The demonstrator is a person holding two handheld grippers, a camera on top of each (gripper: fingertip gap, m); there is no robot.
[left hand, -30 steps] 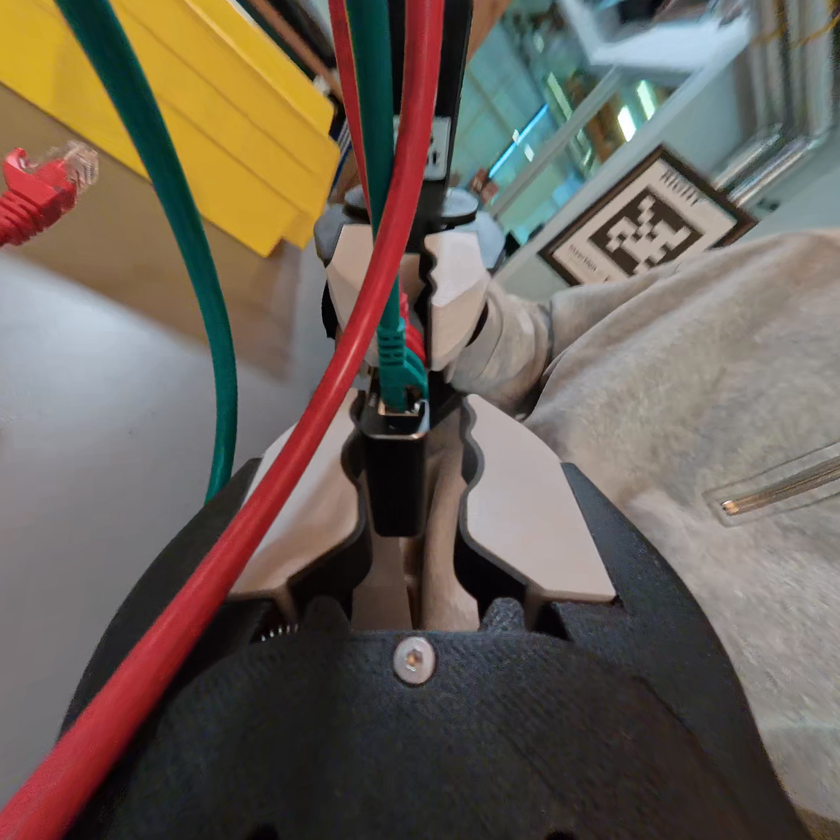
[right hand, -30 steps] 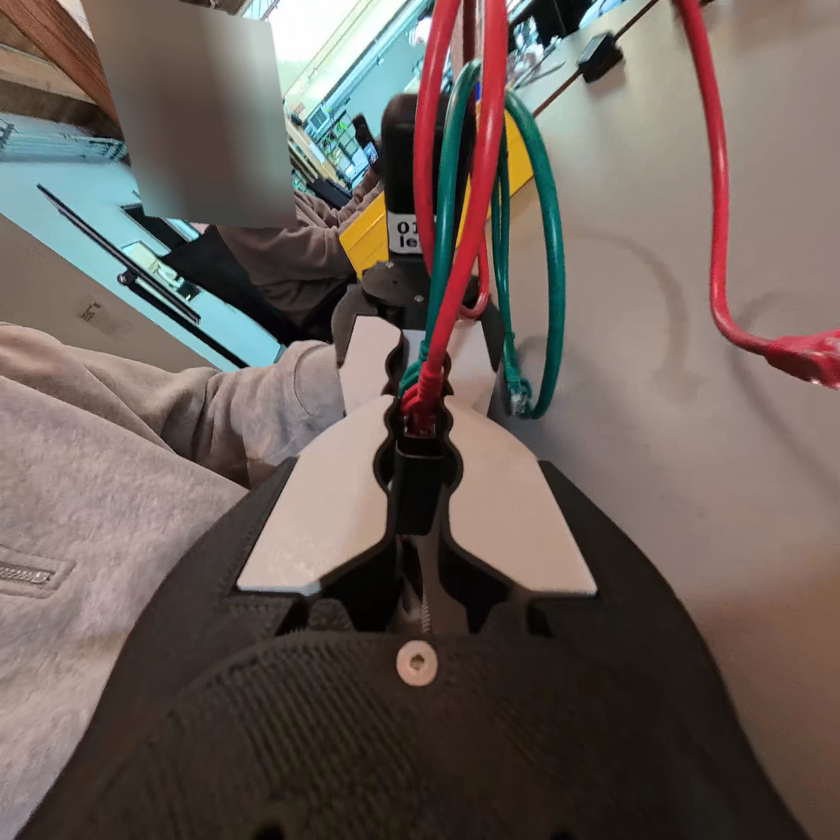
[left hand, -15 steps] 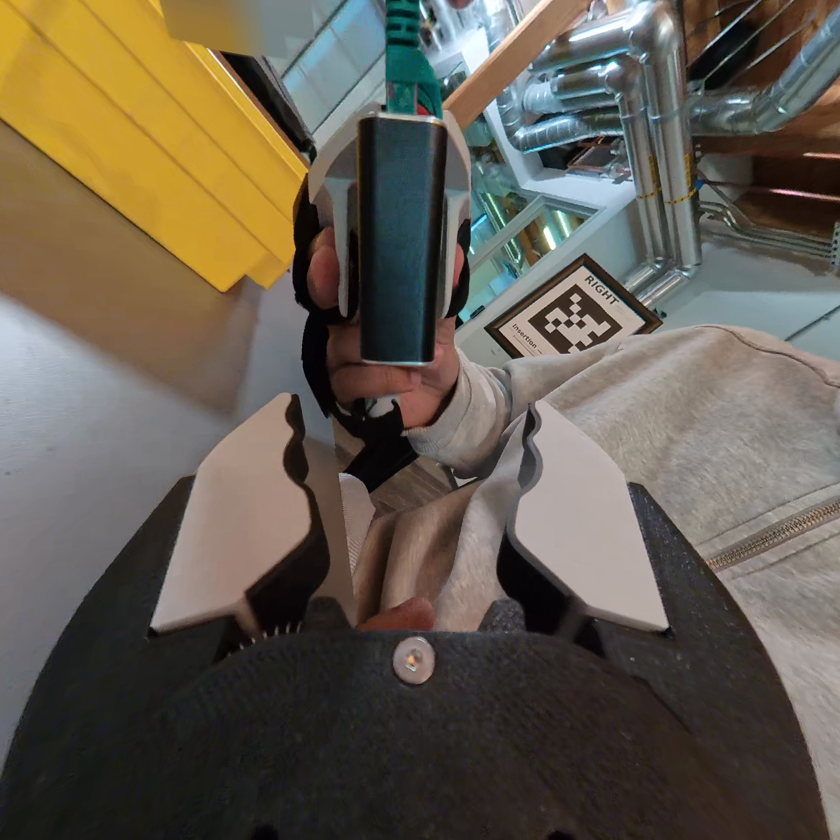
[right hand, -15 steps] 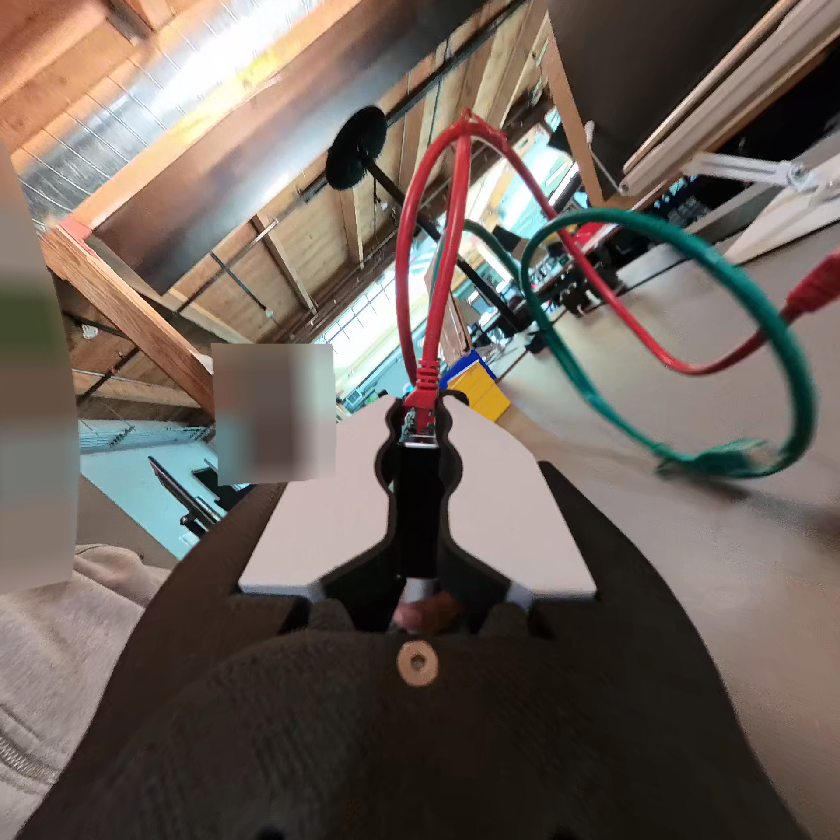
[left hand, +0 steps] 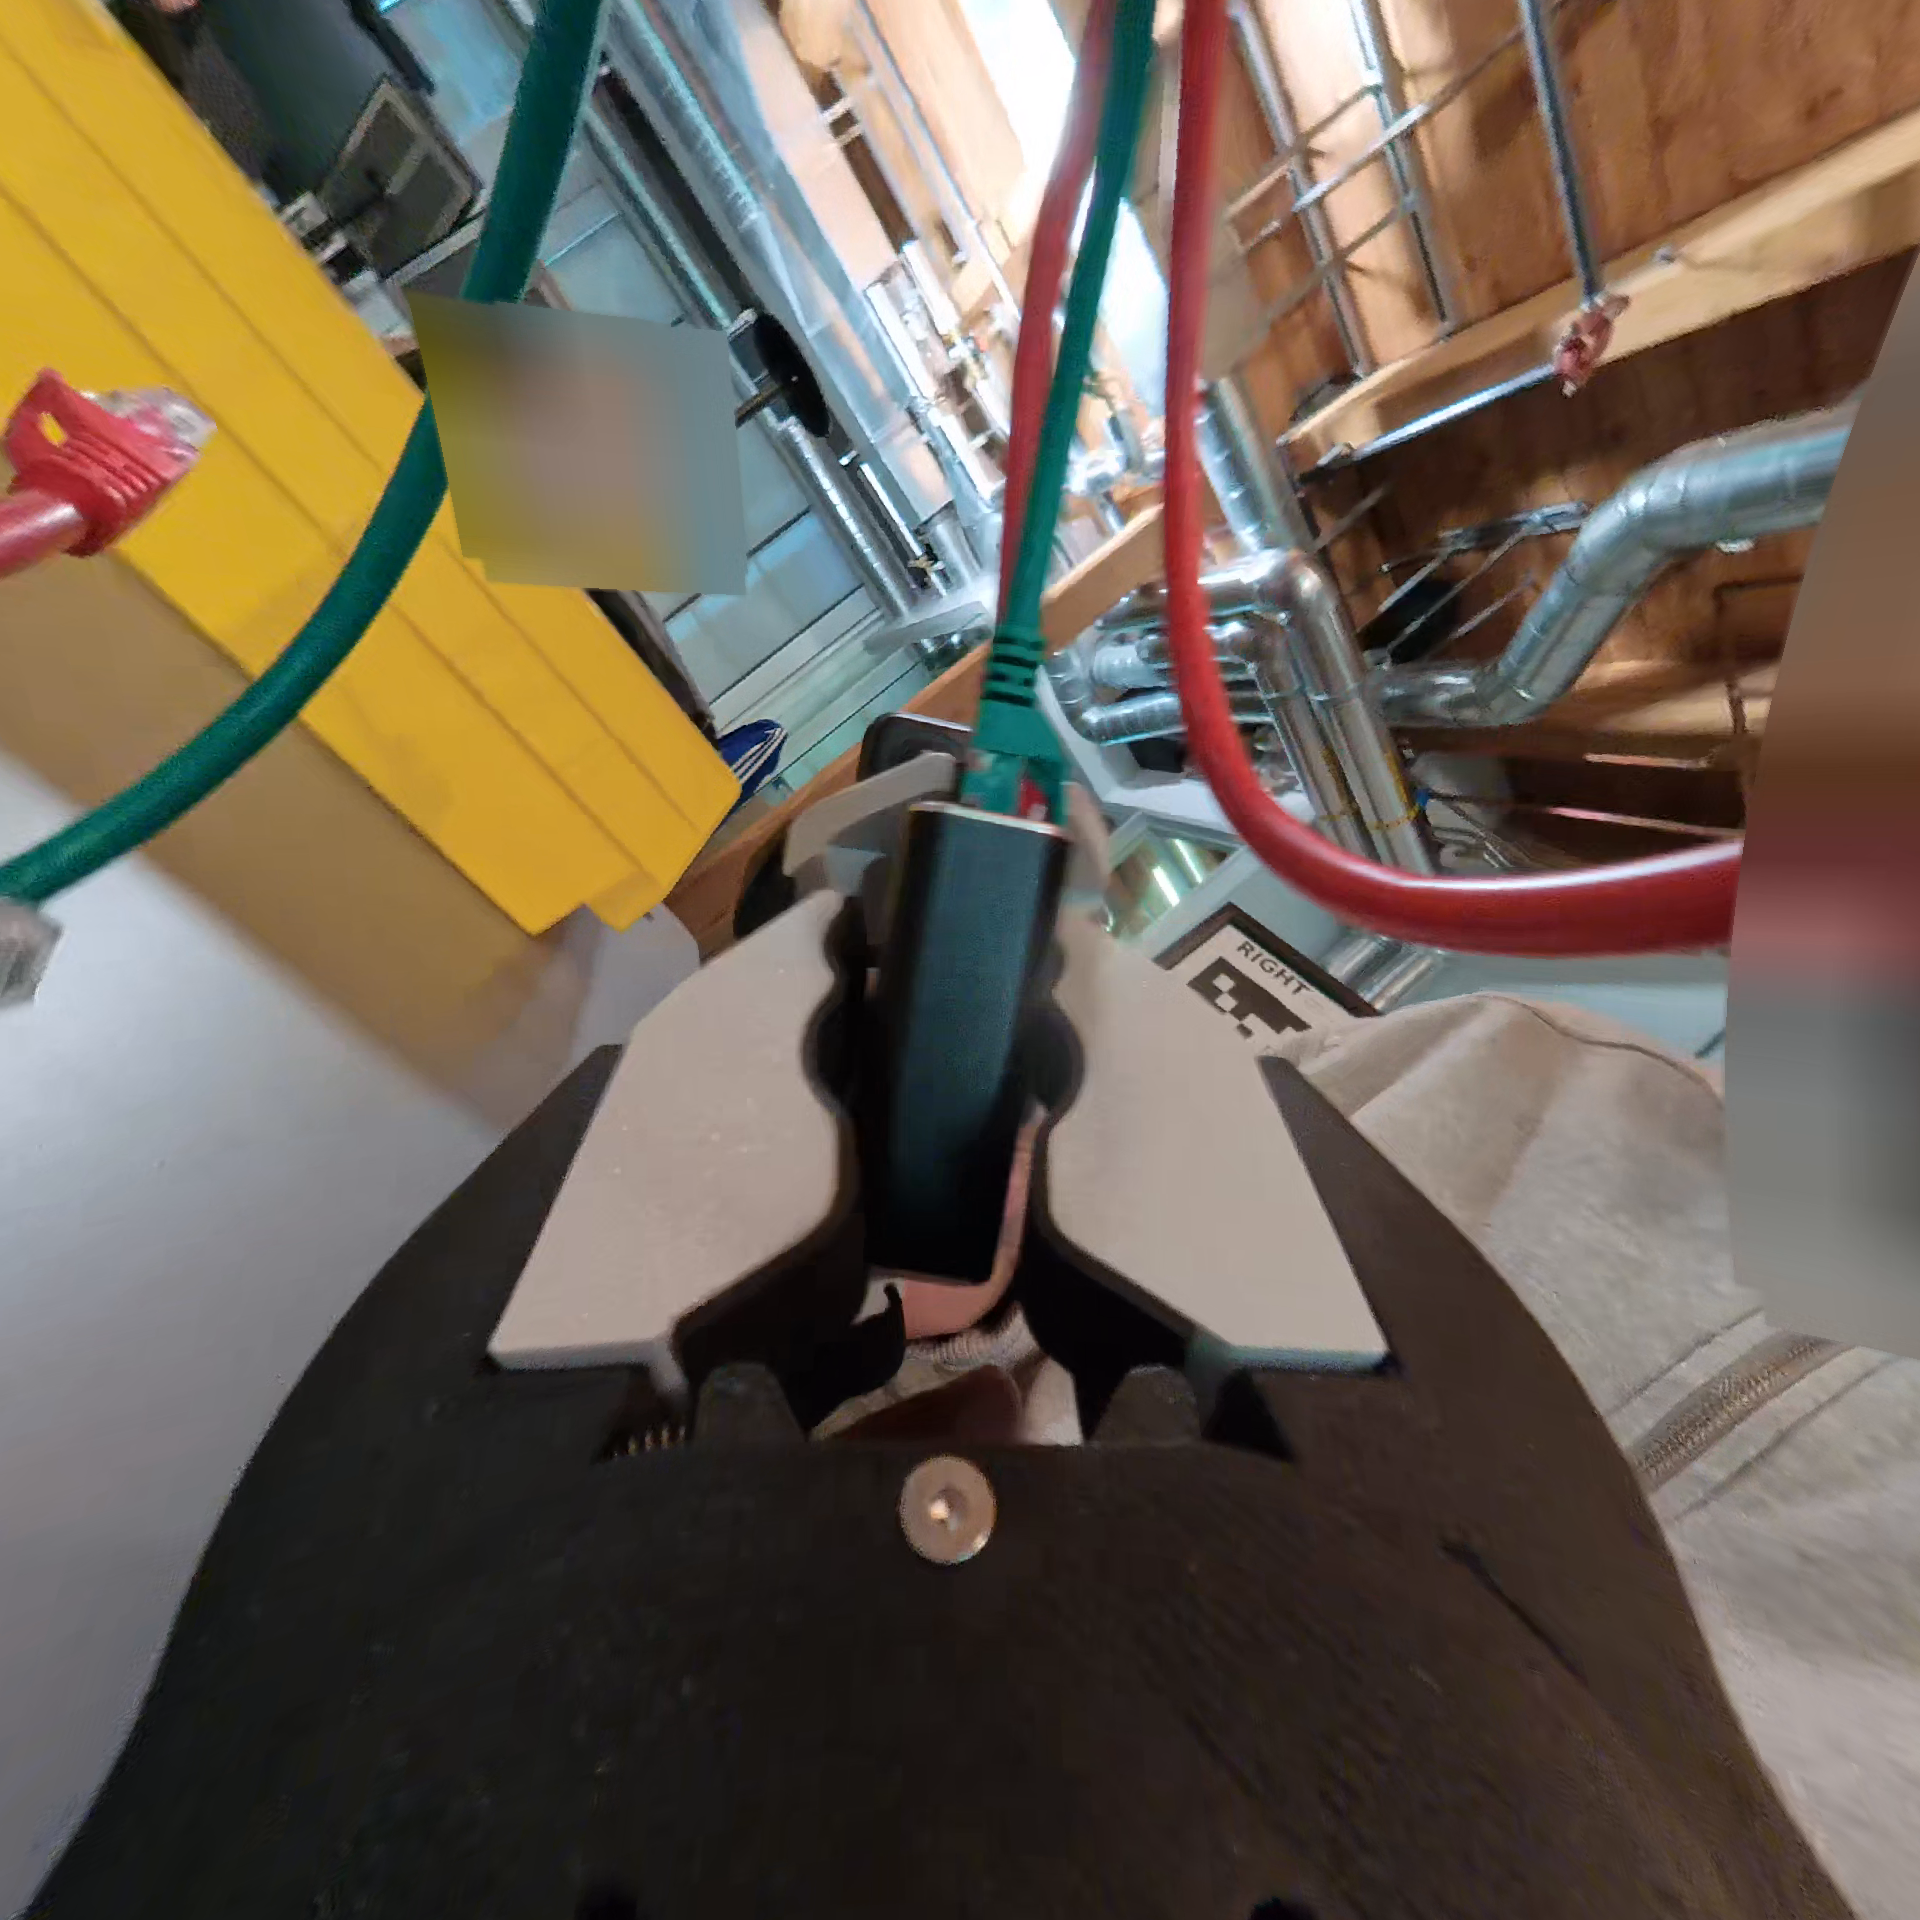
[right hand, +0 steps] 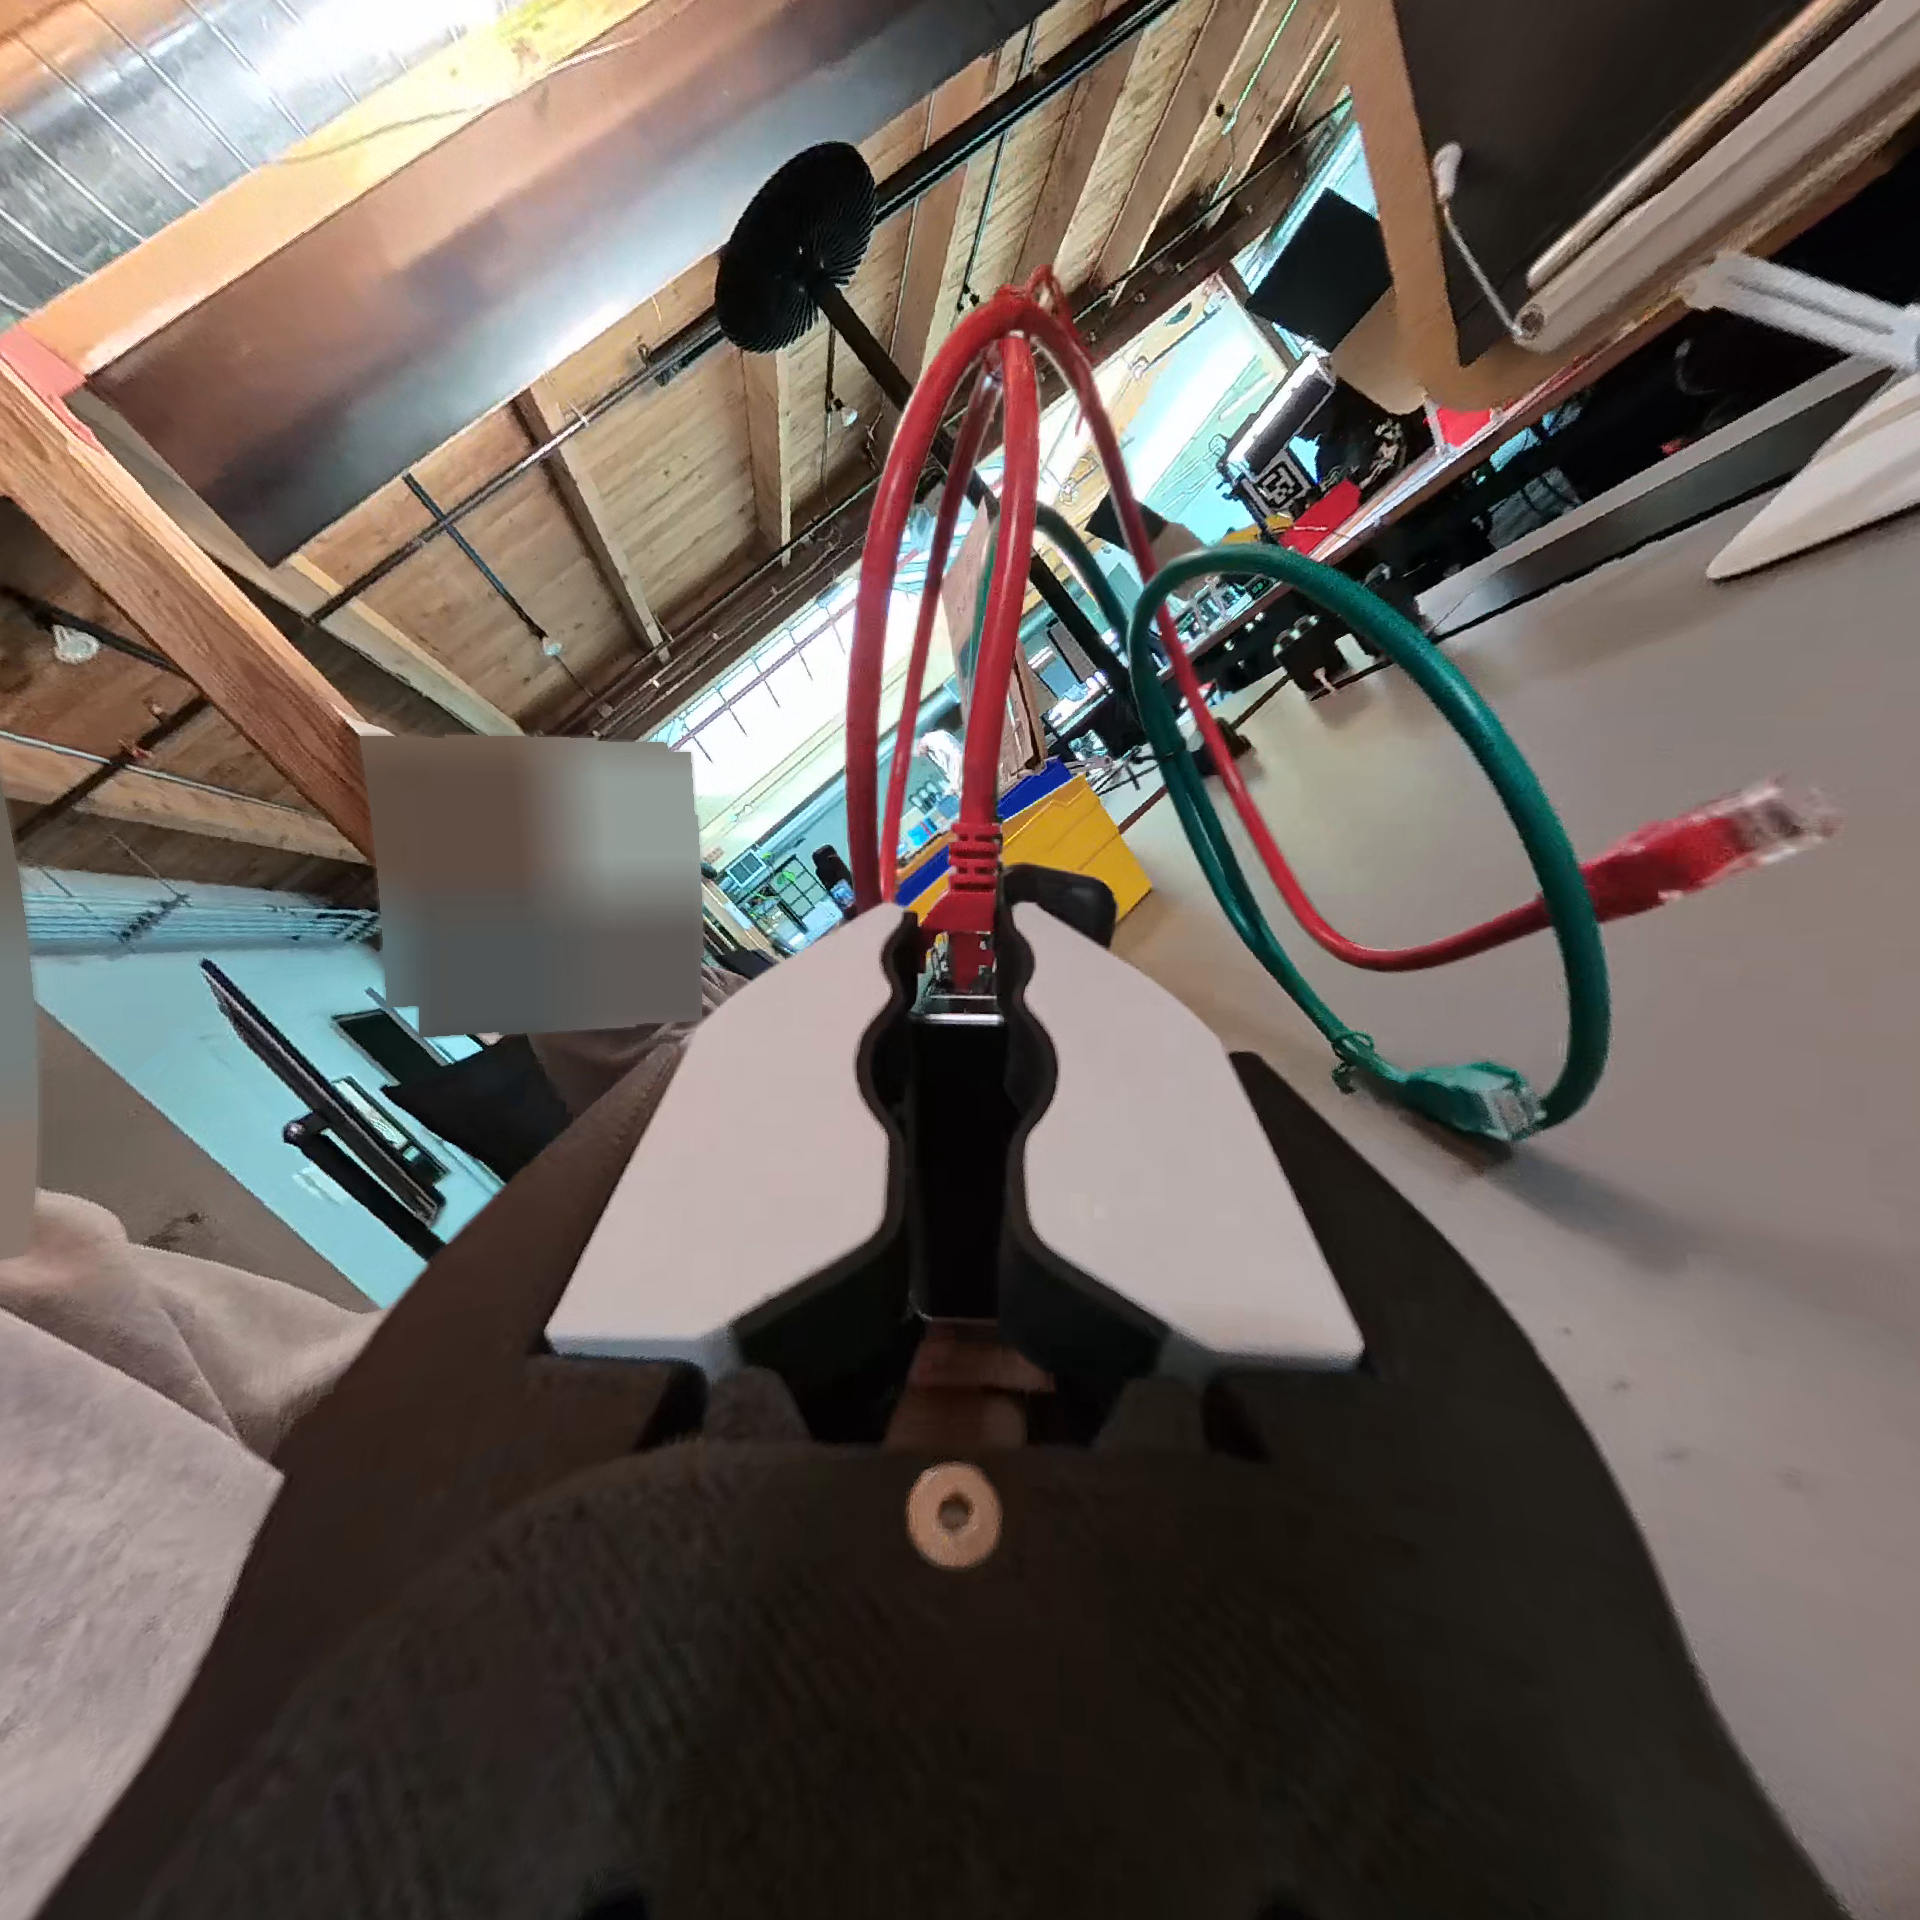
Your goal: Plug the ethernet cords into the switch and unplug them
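Observation:
A small black switch point(left hand: 956, 1039) sits between the jaws of my left gripper point(left hand: 951, 935), which is shut on it. A green ethernet plug point(left hand: 1003, 738) is seated in its far end, with a red one just behind it. My right gripper point(right hand: 961, 925) is shut on the same switch point(right hand: 956, 1143), where the red plug point(right hand: 971, 883) shows seated. One grey finger of the right gripper point(left hand: 862, 810) shows behind the switch. The red cord's loose plug point(right hand: 1704, 842) hangs free in the air. The green cord's loose plug point(right hand: 1465, 1101) lies on the table.
A grey table point(right hand: 1558, 1351) runs along the right of the right wrist view. A yellow bin point(left hand: 312, 520) stands at the left of the left wrist view. A framed black-and-white marker board point(left hand: 1257, 997) and a person's grey sweatshirt point(left hand: 1558, 1247) are close behind the grippers.
My left gripper was open and apart from the switch half a second ago; it has now closed on it. My right gripper has kept its hold on the switch.

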